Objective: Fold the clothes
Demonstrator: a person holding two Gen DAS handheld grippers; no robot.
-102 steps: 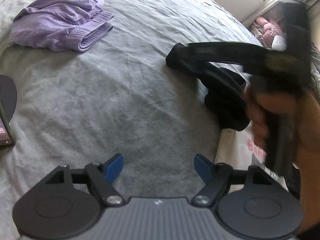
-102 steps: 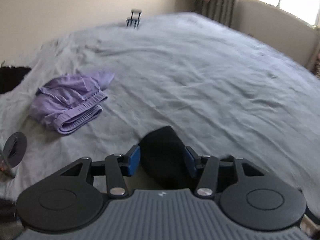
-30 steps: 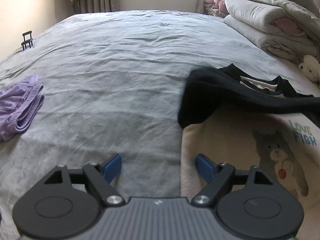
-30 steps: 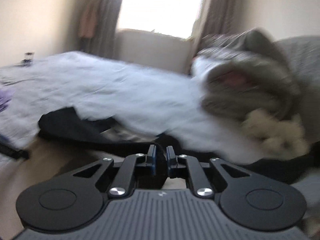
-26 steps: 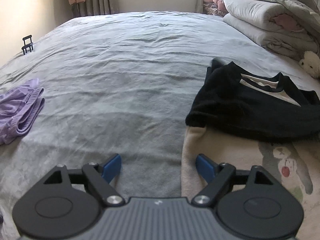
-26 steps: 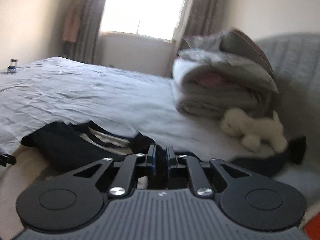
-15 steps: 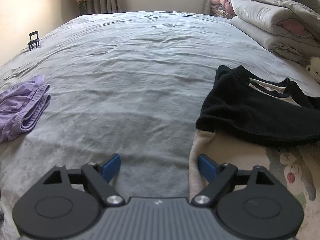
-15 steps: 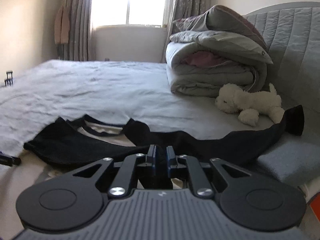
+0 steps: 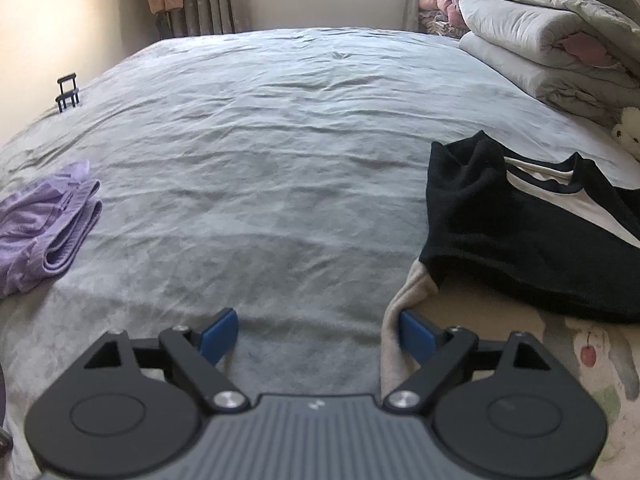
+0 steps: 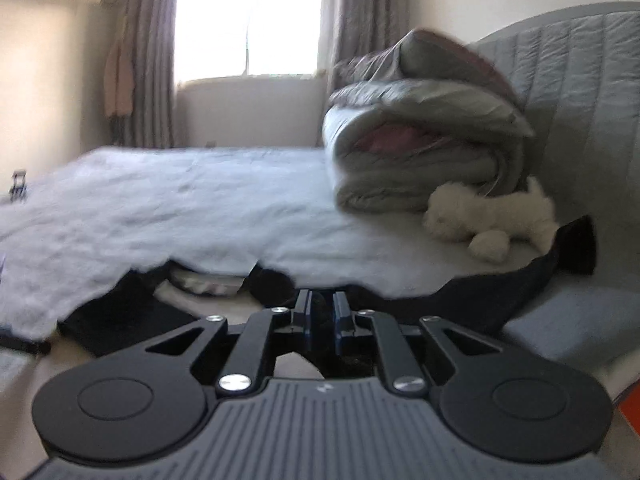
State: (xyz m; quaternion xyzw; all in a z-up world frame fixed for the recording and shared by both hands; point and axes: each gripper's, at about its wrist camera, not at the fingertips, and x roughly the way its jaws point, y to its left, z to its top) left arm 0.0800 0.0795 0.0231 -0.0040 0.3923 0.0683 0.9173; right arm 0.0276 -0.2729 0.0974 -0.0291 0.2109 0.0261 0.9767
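The left gripper (image 9: 314,330) has just been opening and hangs low over the grey bed (image 9: 280,140), jaws wide apart — its right pad (image 9: 416,334) just beside the beige edge of the shirt (image 9: 520,232), nothing between them. That black-and-beige shirt lies at the near right of the bed, a purple garment (image 9: 44,220) well apart at the left. The right gripper (image 10: 321,320) is clamped on the shirt's black cloth — a folded duvet (image 10: 420,148) and white plush toy (image 10: 492,216) beyond.

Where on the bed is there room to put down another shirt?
The big bare stretch of grey bedsheet is free, between the purple clothes on the left and the black-and-cream sweatshirt on the right, back to the window wall. It is crowded on the right: folded duvets and a white plush toy.
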